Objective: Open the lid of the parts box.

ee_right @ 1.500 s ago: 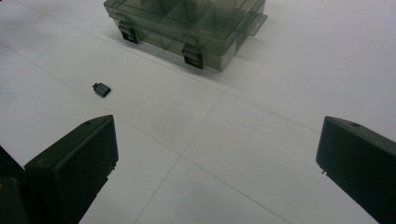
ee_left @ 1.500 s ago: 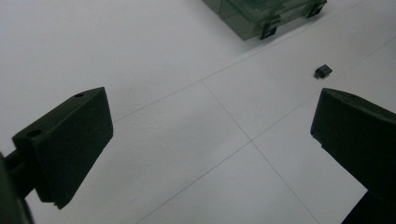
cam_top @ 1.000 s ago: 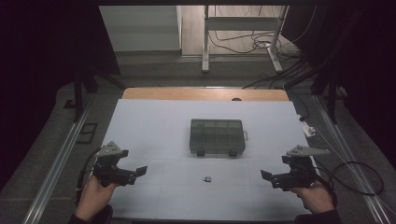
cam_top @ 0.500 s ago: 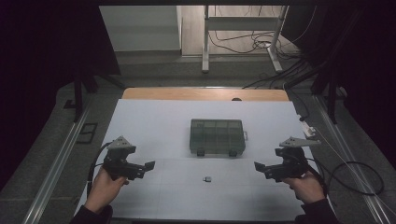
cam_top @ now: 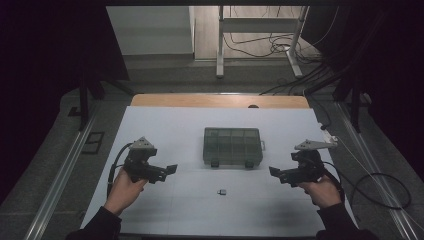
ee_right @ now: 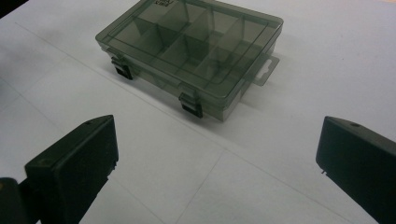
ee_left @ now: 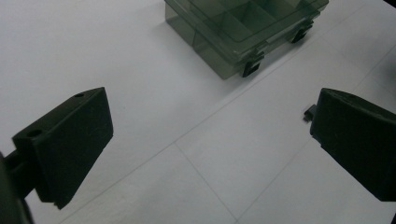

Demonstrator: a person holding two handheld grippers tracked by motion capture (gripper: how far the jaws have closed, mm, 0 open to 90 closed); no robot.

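Both tools (cam_top: 172,169) (cam_top: 272,171) gaping, empty; smoky translucent plastic organizer box (cam_top: 232,145), rectangular, lid latched.

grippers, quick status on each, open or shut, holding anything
Left gripper: open, holding nothing, above the white table.
Right gripper: open, holding nothing, facing the compartment box.

White surface (cam_top: 165,125) has a bare wooden strip (cam_top: 220,101) along its far edge. Past that edge there's a metal stand (cam_top: 220,45) on the floor and a tangle of cables (cam_top: 260,42), with metal rails (cam_top: 60,175) running down both sides.
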